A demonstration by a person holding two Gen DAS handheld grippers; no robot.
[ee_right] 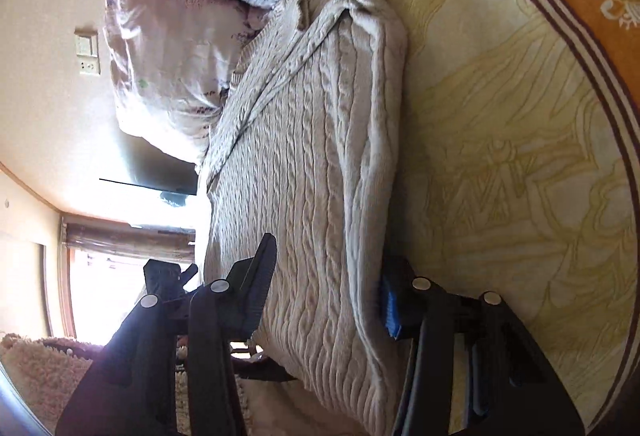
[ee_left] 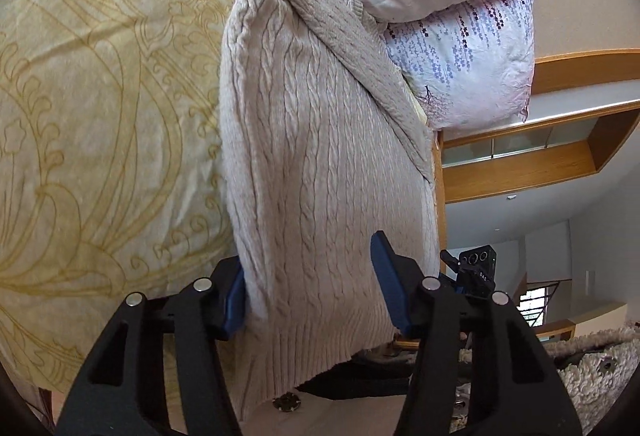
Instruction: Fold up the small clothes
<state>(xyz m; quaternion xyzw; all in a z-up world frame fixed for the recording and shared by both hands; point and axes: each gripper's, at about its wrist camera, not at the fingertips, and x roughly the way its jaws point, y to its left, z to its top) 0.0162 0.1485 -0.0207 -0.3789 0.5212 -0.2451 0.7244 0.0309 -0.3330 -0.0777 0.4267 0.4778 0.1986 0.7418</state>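
1. Key relation: straight ahead of both claws, long axis of the sweater [ee_left: 320,140] running away from them, ribbed hem nearest and collar end farthest, up against the flowered pillows [ee_left: 460,68].
2. Lying flat on the yellow patterned bedsheet [ee_left: 100,96], already narrowed lengthwise, with one side folded over and a bulky doubled edge showing in the right wrist view.
3. Left claw [ee_left: 312,276]: jaws roughly half open, astride the hem, one blue pad on the sheet side of the knit and the other over its top face; cloth between the pads, yet no clear squeeze to be seen, so nothing firmly held as far as can be judged.
4. Right claw [ee_right: 328,268]: likewise about half open, astride the same hem end of the sweater [ee_right: 312,156], one finger over the top face and the blue pad at the thick folded edge next to the bedsheet [ee_right: 500,156]; no visible pinch either.
5. Neither hand nearer than the other: both at the hem, side by side, each in sight of the other's camera.
6. Probably calls for pinching the hem with both and carrying it along the long axis toward the collar, halving the length; some risk of catching only the upper layer.
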